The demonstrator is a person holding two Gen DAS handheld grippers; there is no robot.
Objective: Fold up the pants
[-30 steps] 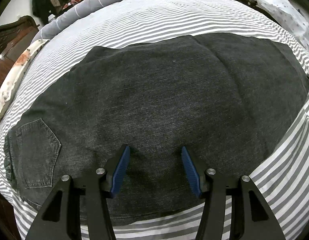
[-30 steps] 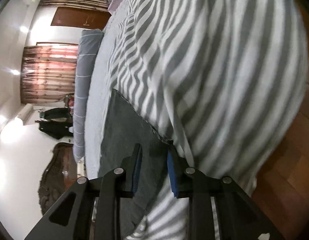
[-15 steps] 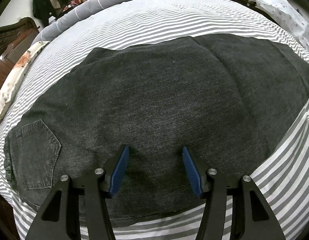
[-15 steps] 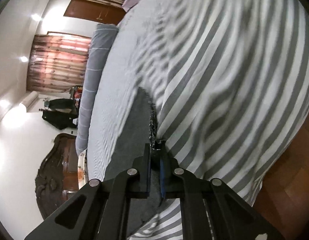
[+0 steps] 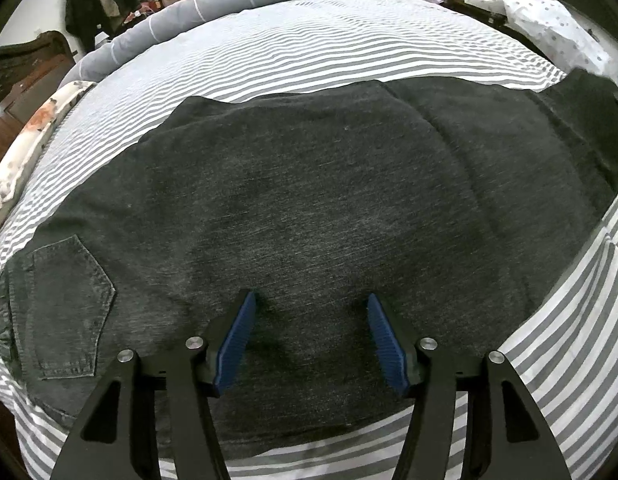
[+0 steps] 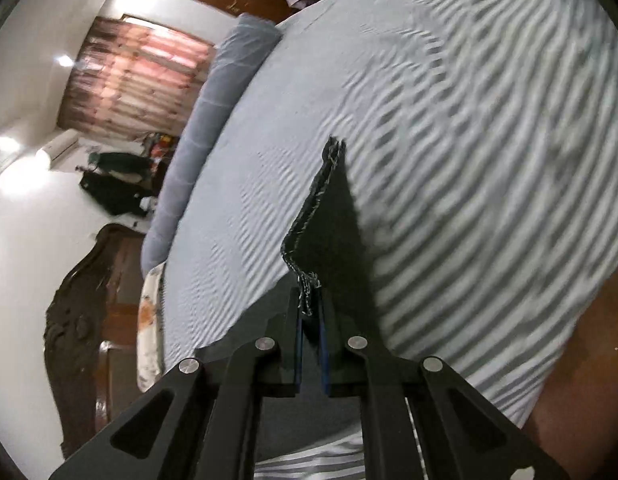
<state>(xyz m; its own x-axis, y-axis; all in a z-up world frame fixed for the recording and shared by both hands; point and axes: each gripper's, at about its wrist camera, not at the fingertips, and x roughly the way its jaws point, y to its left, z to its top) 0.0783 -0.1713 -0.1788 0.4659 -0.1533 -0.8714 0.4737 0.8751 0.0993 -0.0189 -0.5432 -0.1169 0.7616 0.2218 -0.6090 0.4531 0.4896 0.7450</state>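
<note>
Dark grey jeans point(image 5: 309, 200) lie folded leg on leg across a grey-and-white striped bed point(image 5: 309, 52), back pocket point(image 5: 65, 300) at the left. My left gripper point(image 5: 309, 308) is open and hovers over the middle of the jeans near their front edge. My right gripper point(image 6: 310, 300) is shut on the frayed hem point(image 6: 317, 204) of the leg end and holds it lifted above the bed. In the left wrist view that leg end point(image 5: 589, 92) rises at the far right.
A rolled grey duvet point(image 5: 229, 4) lies along the far side of the bed. A floral pillow point(image 5: 25, 140) and dark wooden headboard point(image 6: 77, 320) are at the left. Wooden floor point(image 6: 589, 360) shows beyond the bed's right edge.
My right gripper closed on the hem of the jeans and lifted it off the bed. The right end of the jeans has risen. My left gripper stayed open in place.
</note>
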